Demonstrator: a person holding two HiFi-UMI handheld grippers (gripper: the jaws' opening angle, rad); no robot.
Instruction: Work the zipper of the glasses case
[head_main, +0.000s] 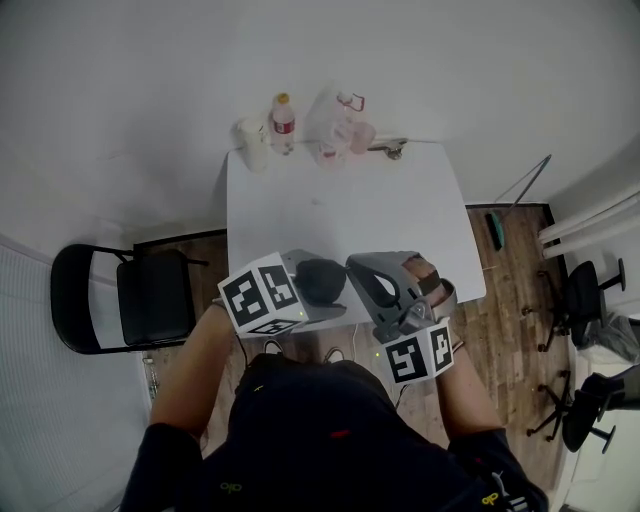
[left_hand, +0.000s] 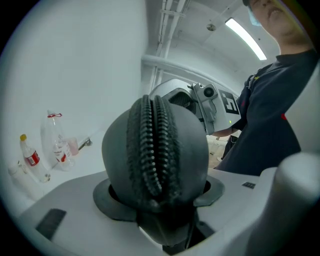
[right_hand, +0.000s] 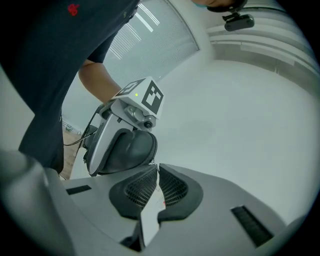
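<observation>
Plain office-like room, white table, black folding chair, swivel chair, wood floor

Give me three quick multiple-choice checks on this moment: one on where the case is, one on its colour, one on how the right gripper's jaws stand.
1. Where is the case?
A. Flat on the table
B. Between the jaws of the left gripper
C. On the chair

2. What colour is the case?
A. Red
B. White
C. Black

3. How do the jaws of the right gripper stand?
A. Together
B. Wide apart
C. Around a bottle

Answers:
1. B: the left gripper view shows the case upright between its two pads, zipper facing the camera.
2. C: its shell and zipper teeth are black in every view.
3. A: the right gripper view shows the two pads meeting, with only a thin seam between them.
</observation>
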